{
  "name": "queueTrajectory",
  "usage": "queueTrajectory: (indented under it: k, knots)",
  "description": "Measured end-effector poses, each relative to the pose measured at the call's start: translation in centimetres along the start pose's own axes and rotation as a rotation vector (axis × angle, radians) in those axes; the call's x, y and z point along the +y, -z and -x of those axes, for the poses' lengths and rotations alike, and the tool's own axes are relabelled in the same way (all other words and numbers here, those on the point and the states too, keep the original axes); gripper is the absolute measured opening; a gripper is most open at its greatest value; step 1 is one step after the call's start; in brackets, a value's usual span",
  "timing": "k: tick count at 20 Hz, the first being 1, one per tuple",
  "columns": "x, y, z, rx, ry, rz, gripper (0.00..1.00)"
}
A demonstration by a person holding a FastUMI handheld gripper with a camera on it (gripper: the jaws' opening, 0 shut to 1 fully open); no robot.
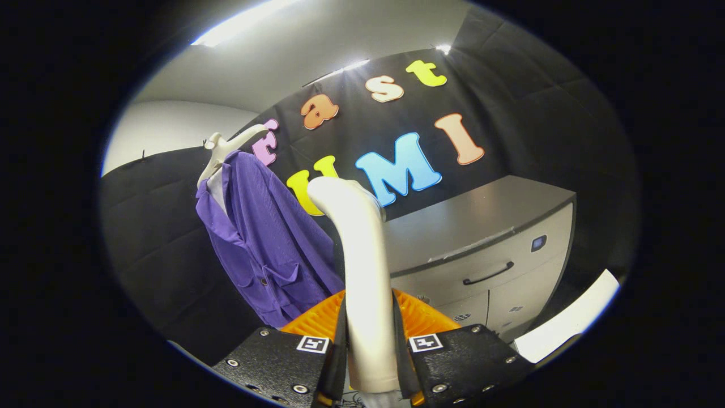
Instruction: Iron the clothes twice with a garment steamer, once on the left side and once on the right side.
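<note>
Here the hand-held gripper (369,340) clamps the steamer (362,272) beside a grey cabinet (481,249).

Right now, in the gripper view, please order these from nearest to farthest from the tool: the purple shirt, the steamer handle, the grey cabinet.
1. Steamer handle: clamped between the fingers of the tool.
2. Purple shirt: beyond the fingers, left of the handle, on a white hanger.
3. Grey cabinet: right of the handle; hard to rank against the shirt.

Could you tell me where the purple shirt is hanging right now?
In the gripper view, the purple shirt hangs on a white hanger against the black wall, beyond and left of the steamer handle clamped in the gripper.
</note>
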State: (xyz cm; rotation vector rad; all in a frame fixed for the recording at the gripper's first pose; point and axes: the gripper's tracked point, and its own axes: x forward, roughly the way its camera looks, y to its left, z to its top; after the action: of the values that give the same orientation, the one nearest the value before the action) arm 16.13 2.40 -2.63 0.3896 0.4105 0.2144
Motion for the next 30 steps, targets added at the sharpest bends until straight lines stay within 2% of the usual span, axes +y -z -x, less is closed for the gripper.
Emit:
queueTrajectory:
  k: [5, 10, 17, 30]
  knots:
    - [3.3, 1.7, 3.4, -0.116, 0.04, 0.07, 0.37]
    - [7.4, 0.0, 4.9, -0.221, 0.028, 0.181, 0.37]
    - [13.8, -3.8, 2.6, -0.288, -0.048, 0.251, 0.37]
    - [24.0, -11.4, -6.2, -0.384, -0.162, 0.334, 0.37]
